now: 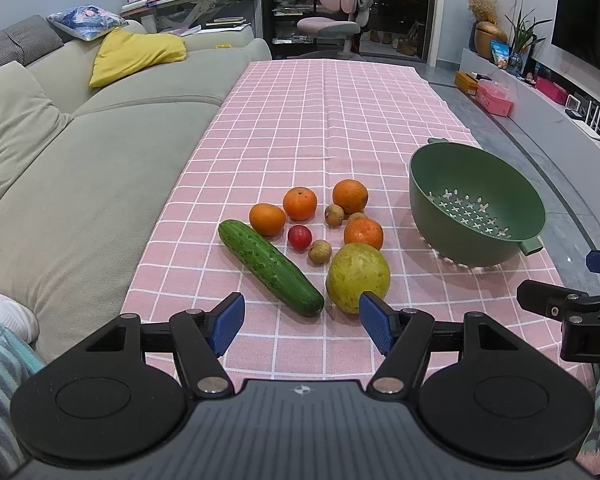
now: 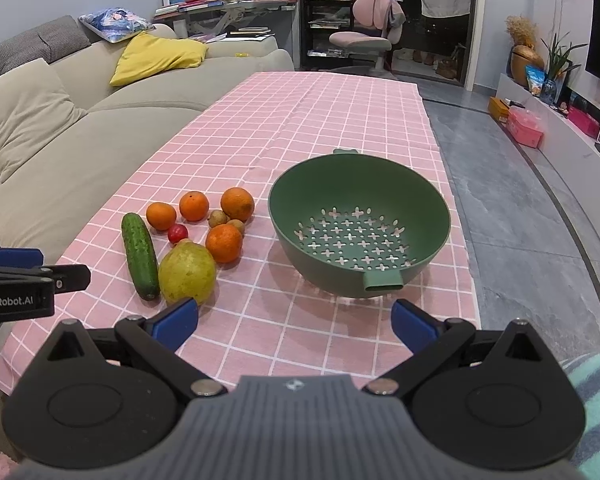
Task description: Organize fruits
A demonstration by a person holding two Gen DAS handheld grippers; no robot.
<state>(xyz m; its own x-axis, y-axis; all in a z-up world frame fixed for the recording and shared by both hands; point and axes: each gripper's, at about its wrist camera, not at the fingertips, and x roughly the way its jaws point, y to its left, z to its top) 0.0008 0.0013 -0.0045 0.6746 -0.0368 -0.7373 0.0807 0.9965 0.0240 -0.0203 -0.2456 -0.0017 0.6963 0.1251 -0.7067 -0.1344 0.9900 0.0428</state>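
The empty green colander (image 2: 359, 224) sits at centre right on the bench (image 2: 340, 120); light and rigid, it can be gripped by its rim. The heavy, smooth pear (image 2: 187, 271), lower left, wants a grip across its widest part. Both the left tool (image 1: 300, 322) and right tool (image 2: 296, 322) are held wide open, empty.

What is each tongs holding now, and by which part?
Nothing. The left tongs and right tongs are both open and empty, short of the fruit.
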